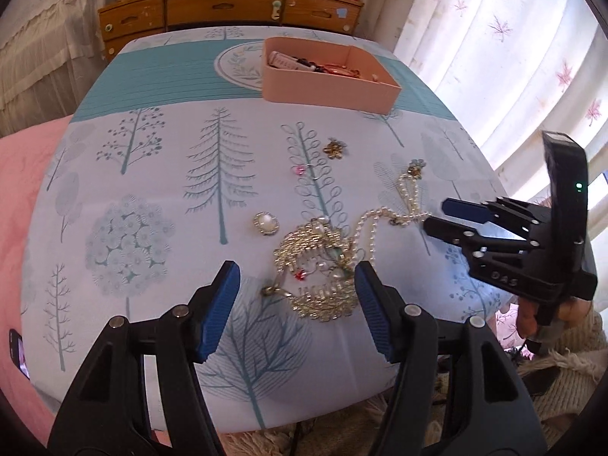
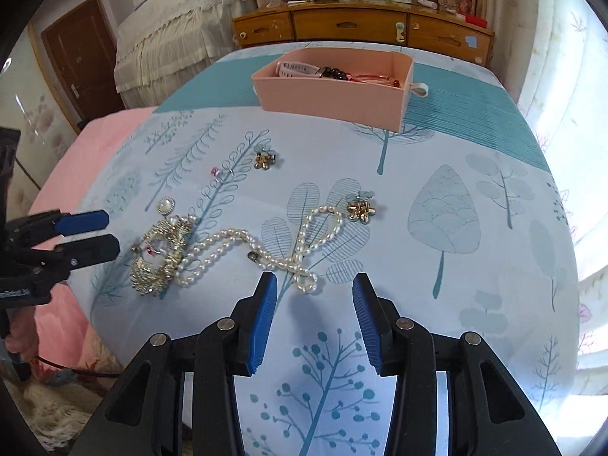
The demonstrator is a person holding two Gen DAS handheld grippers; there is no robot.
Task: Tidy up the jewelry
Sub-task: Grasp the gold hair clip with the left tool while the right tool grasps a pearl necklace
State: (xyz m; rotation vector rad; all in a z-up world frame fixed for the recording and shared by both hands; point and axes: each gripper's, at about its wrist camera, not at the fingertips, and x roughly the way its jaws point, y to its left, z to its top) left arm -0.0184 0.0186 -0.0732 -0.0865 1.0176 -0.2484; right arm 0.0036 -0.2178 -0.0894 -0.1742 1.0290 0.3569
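In the left wrist view the left gripper (image 1: 296,311) stands wide with nothing gripped, its 2 blue pads bracketing the gold beaded bracelet (image 1: 317,271) at lower centre. The pearl necklace (image 2: 262,252) runs lengthwise from that bracelet toward the right of the frame, its looped end just above the right gripper (image 2: 314,321), whose jaws are moderately parted and empty. The right hand is nearer it. The pink tray (image 2: 334,91) sits well apart at upper centre on the tree-print cloth (image 2: 437,266).
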